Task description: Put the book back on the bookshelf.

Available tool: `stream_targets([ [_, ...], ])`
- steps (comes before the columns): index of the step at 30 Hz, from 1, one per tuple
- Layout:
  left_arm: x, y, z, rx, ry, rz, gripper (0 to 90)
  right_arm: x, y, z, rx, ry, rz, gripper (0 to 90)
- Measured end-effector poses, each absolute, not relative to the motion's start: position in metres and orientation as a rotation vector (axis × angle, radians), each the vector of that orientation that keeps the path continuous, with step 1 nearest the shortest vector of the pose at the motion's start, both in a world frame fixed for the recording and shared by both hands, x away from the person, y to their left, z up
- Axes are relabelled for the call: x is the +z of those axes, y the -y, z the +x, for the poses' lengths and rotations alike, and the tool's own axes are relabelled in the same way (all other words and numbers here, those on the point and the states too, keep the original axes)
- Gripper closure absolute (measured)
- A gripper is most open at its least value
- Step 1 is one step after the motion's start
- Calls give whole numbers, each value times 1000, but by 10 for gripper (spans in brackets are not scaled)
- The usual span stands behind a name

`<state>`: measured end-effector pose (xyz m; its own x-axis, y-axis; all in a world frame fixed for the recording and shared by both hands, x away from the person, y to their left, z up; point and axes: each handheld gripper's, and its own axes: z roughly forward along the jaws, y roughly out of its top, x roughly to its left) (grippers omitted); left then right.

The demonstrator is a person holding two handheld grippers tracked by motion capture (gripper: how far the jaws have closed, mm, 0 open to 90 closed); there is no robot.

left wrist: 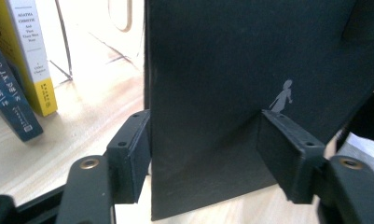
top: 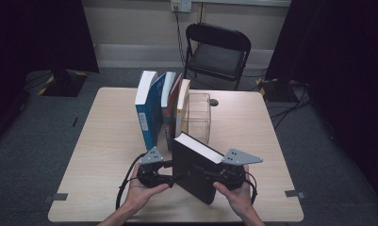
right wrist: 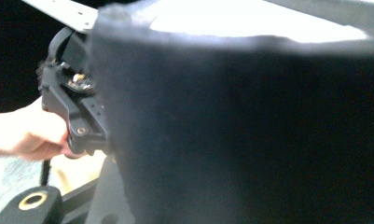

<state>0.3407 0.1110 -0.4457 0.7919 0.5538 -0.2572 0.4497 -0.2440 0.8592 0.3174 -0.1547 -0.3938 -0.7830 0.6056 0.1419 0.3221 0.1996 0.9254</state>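
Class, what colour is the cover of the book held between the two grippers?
Black, with a small grey figure printed on the book; the left gripper view shows it best.

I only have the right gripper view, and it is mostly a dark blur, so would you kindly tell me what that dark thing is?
Observer: It is a black book, standing tilted on the table near its front edge.
Operator: Thank you. Are the left tongs on it?
Observer: Yes, the left tongs straddle its lower part, pressing it from both sides.
Operator: And what stands behind it?
Observer: A row of upright books beside a clear box.
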Motion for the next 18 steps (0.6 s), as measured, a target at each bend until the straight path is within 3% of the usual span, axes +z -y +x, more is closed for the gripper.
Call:
stream_targets([
  [2, -445, -114, 341, 114, -769, 1903, 398, -395, 160, 319, 1626, -2208, 908, 533],
  [7, -446, -138, 339, 153, -813, 1925, 322, -392, 168, 319, 1598, -2167, 933, 534],
  [10, -459, -180, 339, 209, -928, 1989, 300, -387, 177, 322, 1591, -2106, 985, 535],
  [15, -470, -216, 347, 229, -1070, 1982, 232, -386, 181, 331, 1572, -2059, 1042, 535],
  [18, -473, -226, 352, 326, -1107, 2047, 240, -386, 181, 339, 1548, -2044, 1078, 535],
])
